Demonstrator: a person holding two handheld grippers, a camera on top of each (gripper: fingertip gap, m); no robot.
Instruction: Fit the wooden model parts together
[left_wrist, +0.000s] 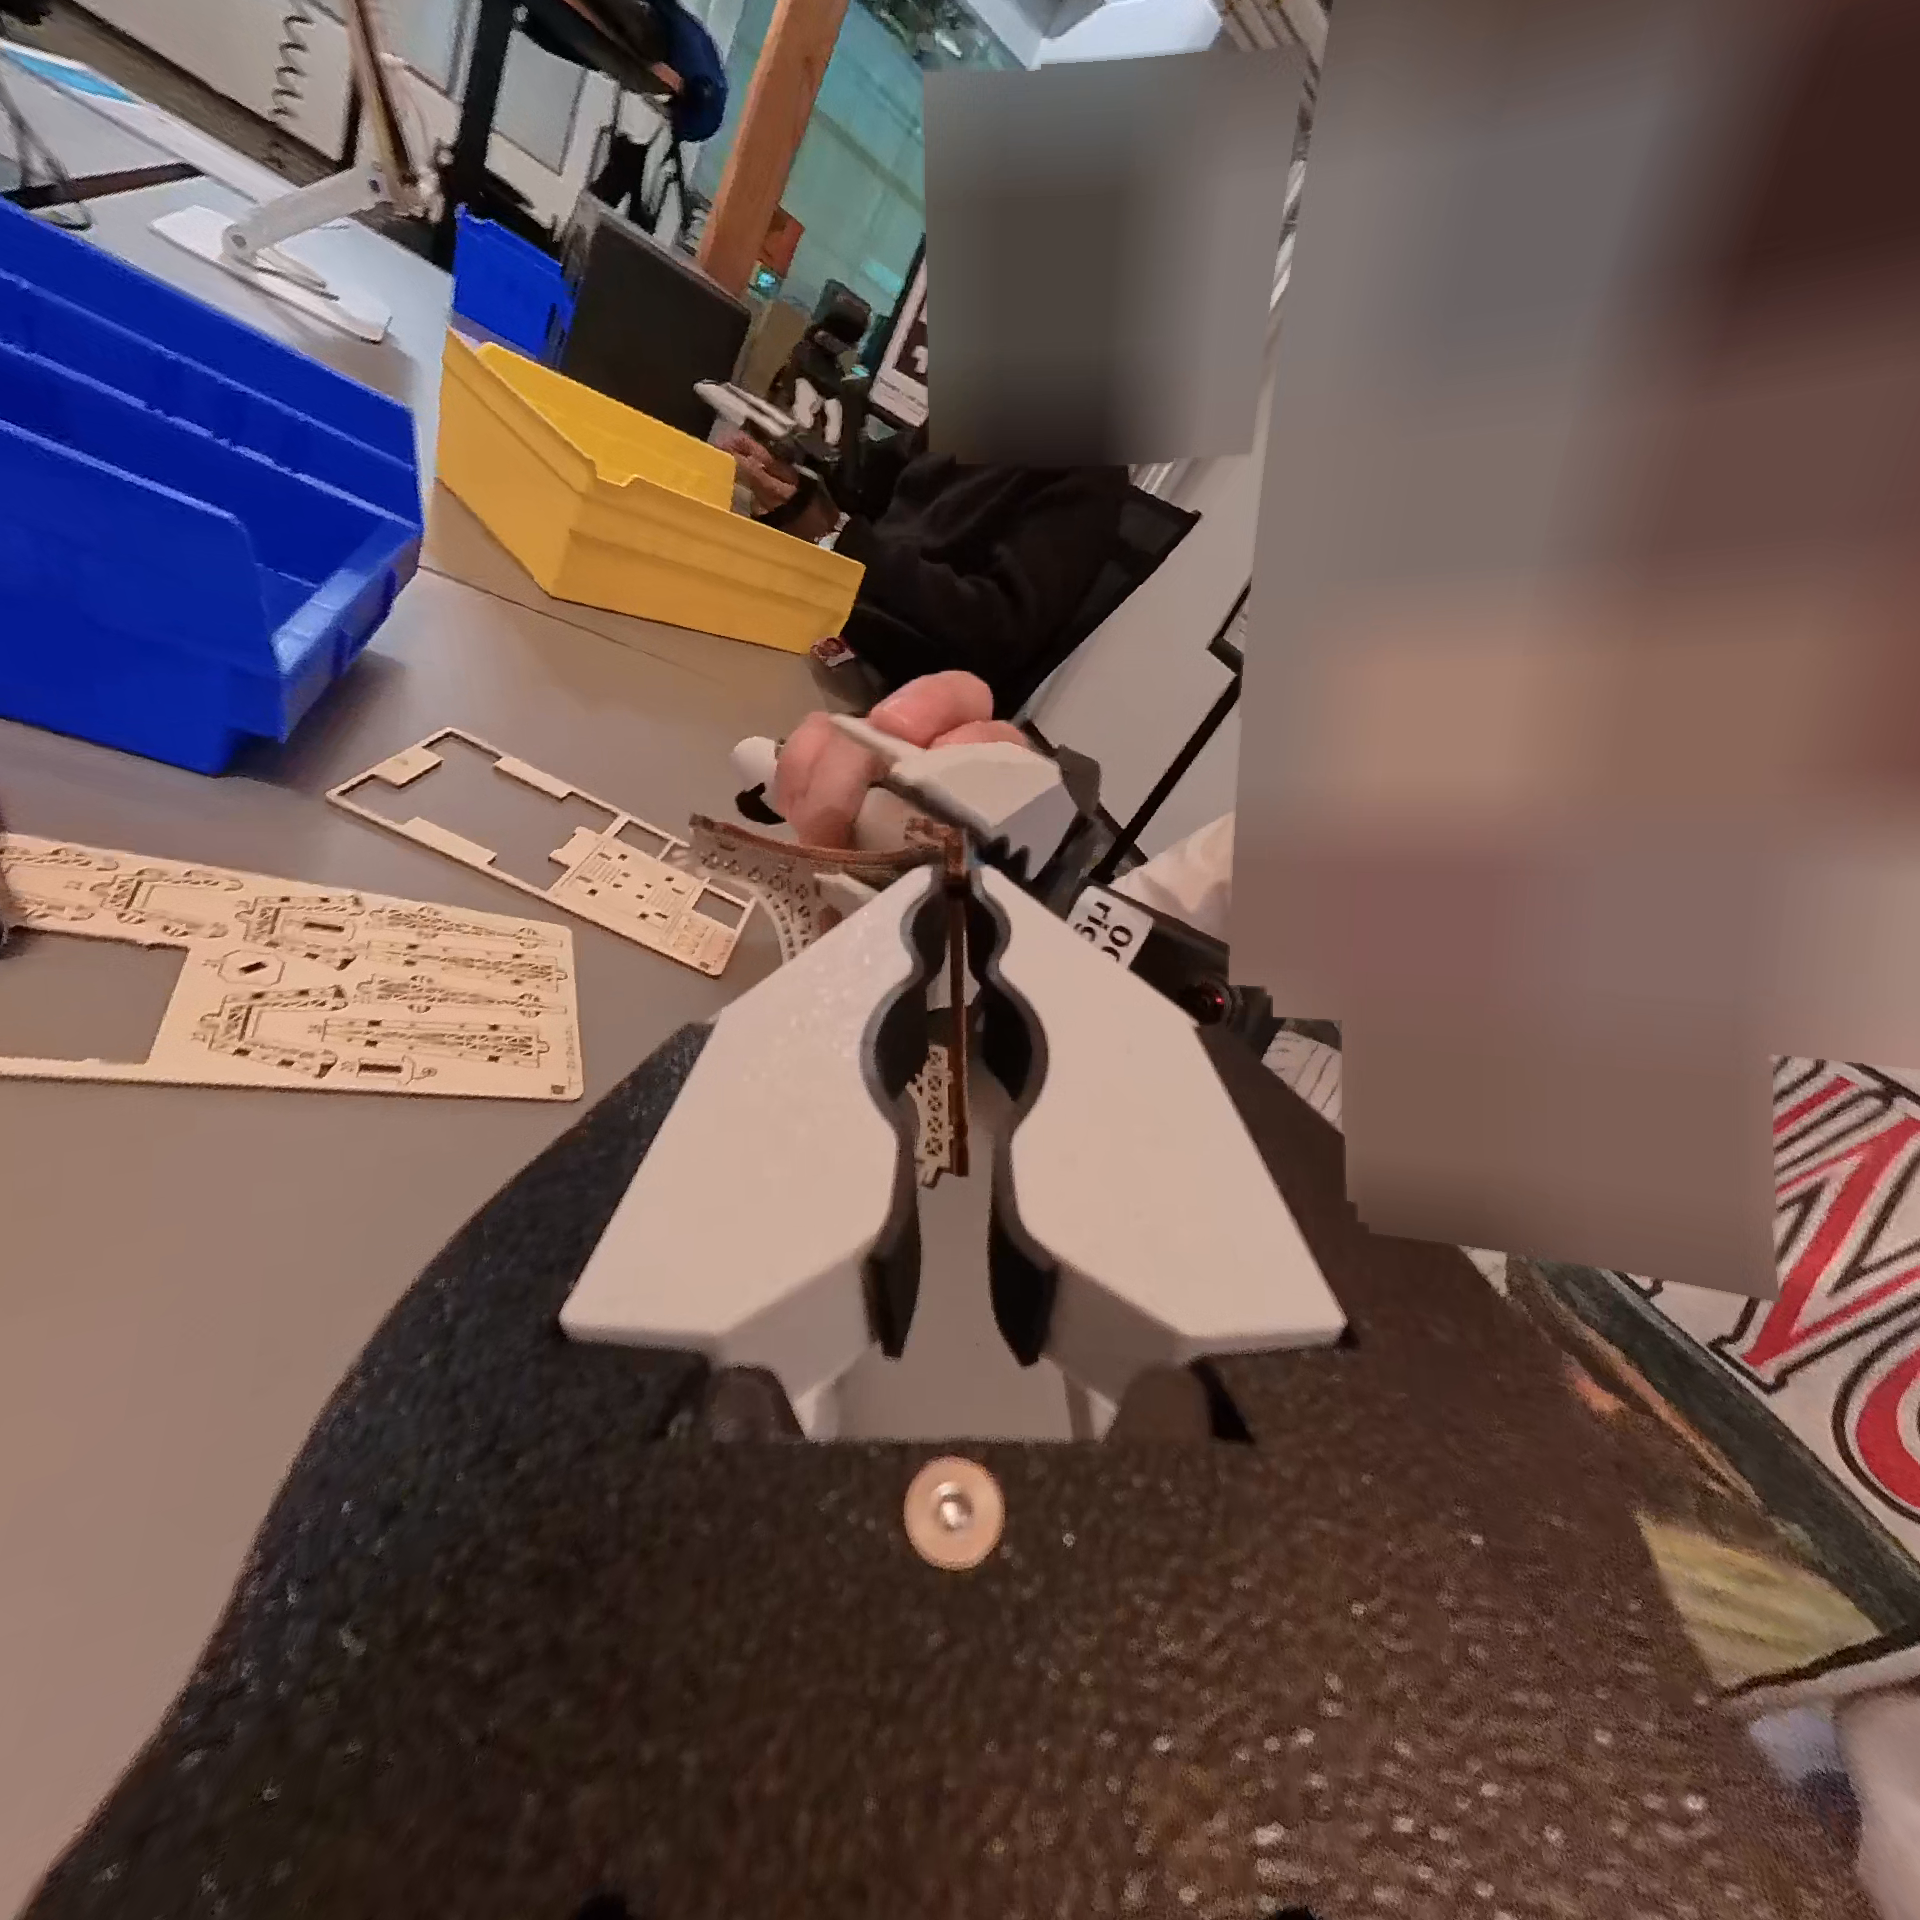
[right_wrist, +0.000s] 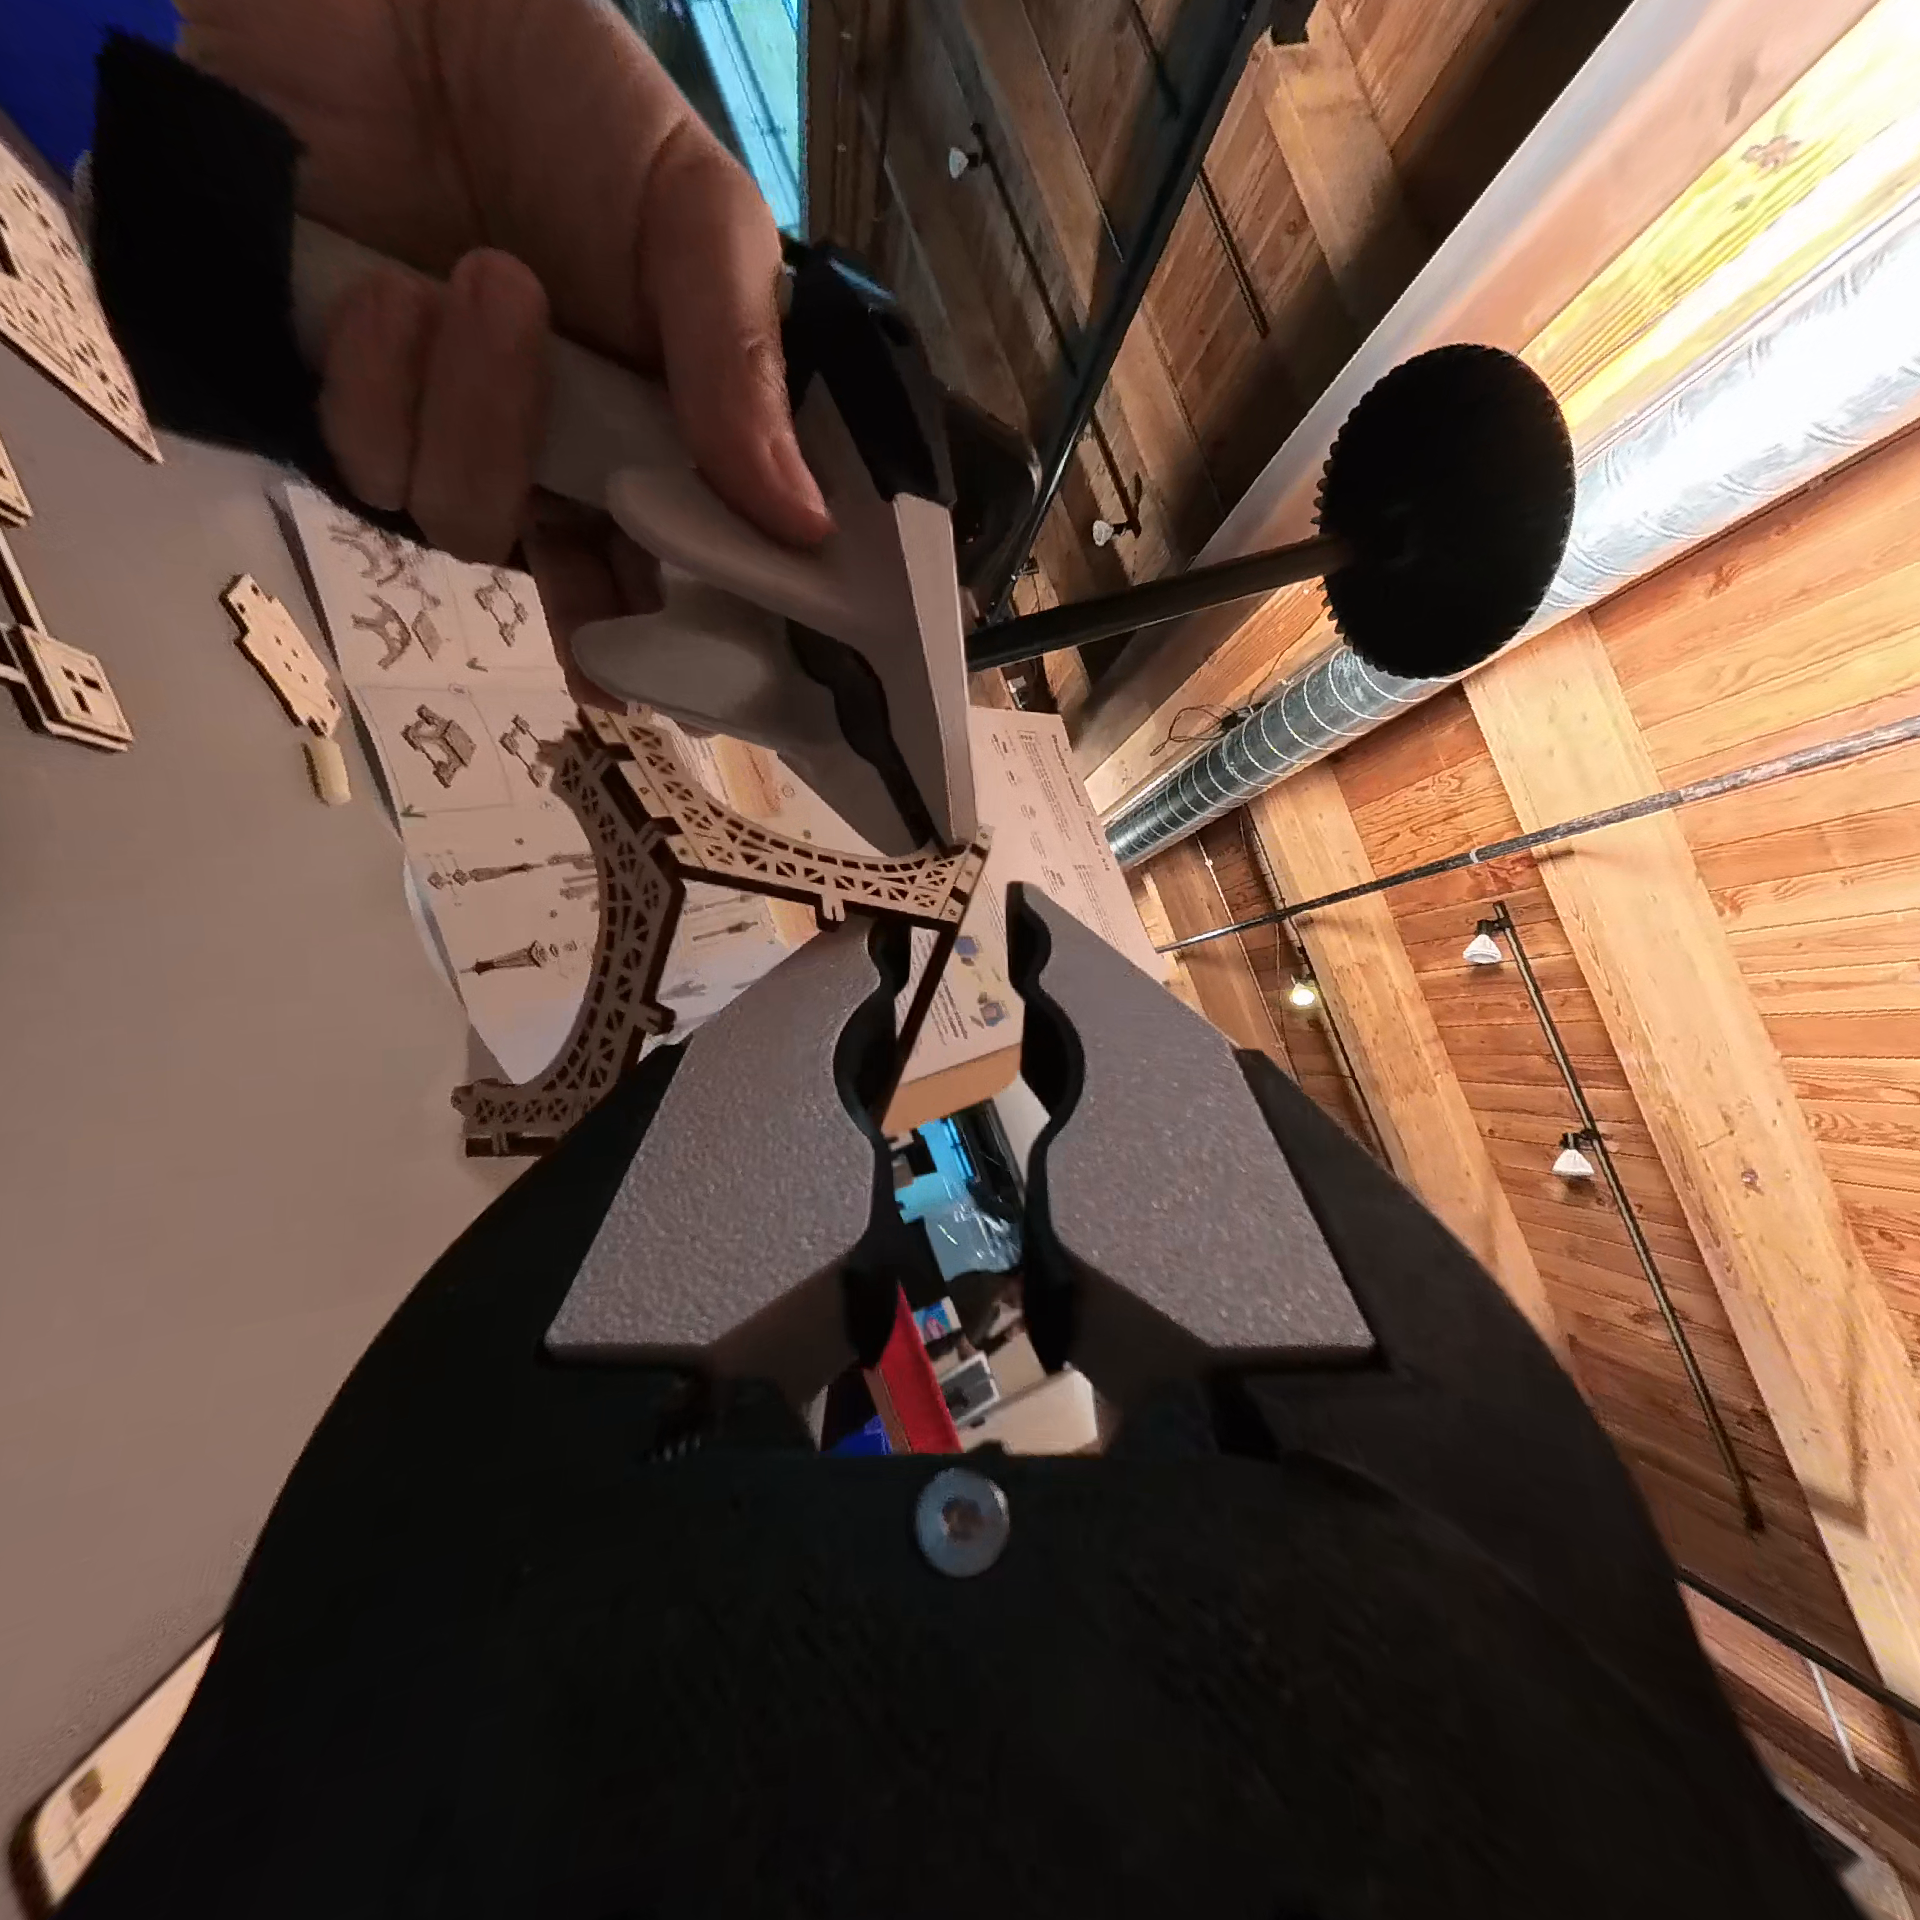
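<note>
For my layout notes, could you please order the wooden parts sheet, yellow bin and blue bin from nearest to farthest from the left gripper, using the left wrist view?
1. Wooden parts sheet, on the table, left of the left gripper.
2. Blue bin, far left.
3. Yellow bin, behind, at the table's far edge.

Soft, even indoor light is falling across the flat grey table (left_wrist: 312, 1247), leaving only faint shadows under the pale laser-cut wooden sheets (left_wrist: 312, 987). Wide-angle distortion is bending the edges of both views. My textured grey fingers (left_wrist: 810, 1143) are showing sharp, while the background is smearing slightly. Small white ceiling spotlights (right_wrist: 1481, 945) are glowing against the warm wooden plank ceiling (right_wrist: 1714, 1039).
</note>
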